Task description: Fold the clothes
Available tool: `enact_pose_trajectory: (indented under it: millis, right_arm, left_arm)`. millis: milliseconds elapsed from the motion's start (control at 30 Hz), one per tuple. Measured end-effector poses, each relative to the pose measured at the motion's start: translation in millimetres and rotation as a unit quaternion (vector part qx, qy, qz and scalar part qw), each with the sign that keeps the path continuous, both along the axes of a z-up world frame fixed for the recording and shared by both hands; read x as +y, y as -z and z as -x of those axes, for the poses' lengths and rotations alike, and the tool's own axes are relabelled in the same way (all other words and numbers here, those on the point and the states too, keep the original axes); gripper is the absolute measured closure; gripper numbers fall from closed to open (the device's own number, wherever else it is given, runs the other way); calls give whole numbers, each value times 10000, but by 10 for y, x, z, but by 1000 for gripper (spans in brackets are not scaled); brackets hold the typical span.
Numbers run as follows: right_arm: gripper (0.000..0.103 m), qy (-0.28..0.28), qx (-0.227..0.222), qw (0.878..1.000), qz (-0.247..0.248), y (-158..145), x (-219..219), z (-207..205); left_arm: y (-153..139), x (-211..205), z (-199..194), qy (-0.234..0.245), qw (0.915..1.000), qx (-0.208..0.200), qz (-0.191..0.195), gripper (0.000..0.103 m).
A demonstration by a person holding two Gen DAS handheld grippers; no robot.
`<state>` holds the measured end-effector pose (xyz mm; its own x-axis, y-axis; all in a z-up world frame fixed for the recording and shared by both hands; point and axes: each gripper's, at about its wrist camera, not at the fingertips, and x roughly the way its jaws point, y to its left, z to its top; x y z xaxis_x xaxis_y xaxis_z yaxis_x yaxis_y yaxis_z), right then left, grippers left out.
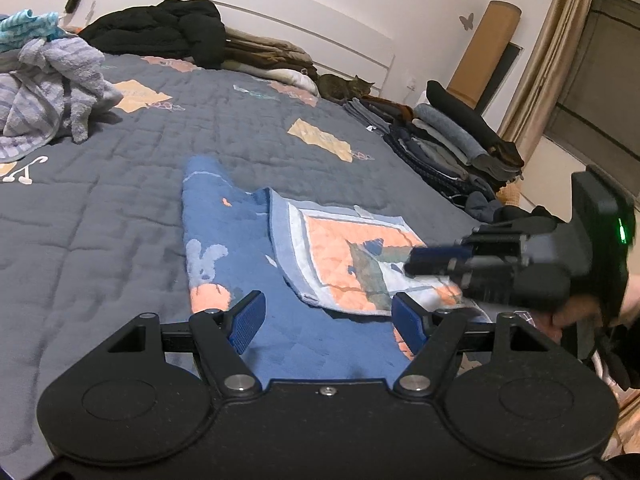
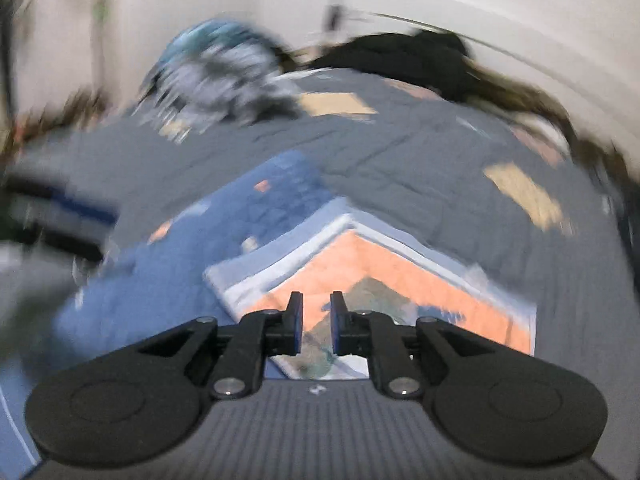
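Observation:
A blue quilted cloth (image 1: 224, 248) with cartoon prints lies flat on the grey bedspread (image 1: 120, 200). Its right part is folded over, showing an orange and white panel (image 1: 352, 256) (image 2: 380, 272). My left gripper (image 1: 328, 316) is open wide just above the cloth's near edge, with nothing between its fingers. My right gripper (image 1: 432, 258) (image 2: 316, 320), held by a hand at the right, hovers over the orange panel. Its jaws stand a narrow gap apart and hold nothing. The right wrist view is blurred.
A heap of unfolded striped and teal clothes (image 1: 44, 80) lies at the far left of the bed. A black jacket (image 1: 160, 32) sits by the headboard. Folded clothes are stacked (image 1: 440, 140) along the right edge, and a cat (image 1: 348, 88) rests behind them.

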<state>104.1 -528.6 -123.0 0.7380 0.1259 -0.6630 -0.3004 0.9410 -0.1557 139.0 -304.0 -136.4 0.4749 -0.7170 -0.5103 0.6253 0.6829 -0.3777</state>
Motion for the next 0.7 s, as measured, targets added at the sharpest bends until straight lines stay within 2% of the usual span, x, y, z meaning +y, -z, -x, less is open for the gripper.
enact_pose_trajectory:
  millis: [133,233,300,400,433,500,567,700]
  right_arm:
    - [75,-779,201,9948,617,236,394,4]
    - [72,-924,211,9899,1055,408,513,-36]
    - [72,-808,109,9882,1300,491,532,-85]
    - [74,-699,146,9890,1295,553,467,-199]
    - [79,-653,130,9898,1256,554,443,-215]
    - [97,-562,89,9914,1176,555,395,-243]
    - [100,-377,-27,9943,996,514,310,-260]
    - [101,360,-434,9973,477,290,-48,-275]
  left_arm:
    - [-1,14,-9,-36,10000,12,-12,34]
    - [-9,-4,0,3,10000,-32,-54,34]
    - [-4,-12,-3,6,10000,-29,-59,34]
    - [8,-7,-15,3,10000,-11,-65,34]
    - [10,-4,-17,-3,10000,-12,-70,34]
    - [12,3,-11,-10,10000,-12,-62,34]
    - [13,6,-5,-14,10000,-14,-57,34]
    - [16,-2,-1,4,10000,-25,-82,34]
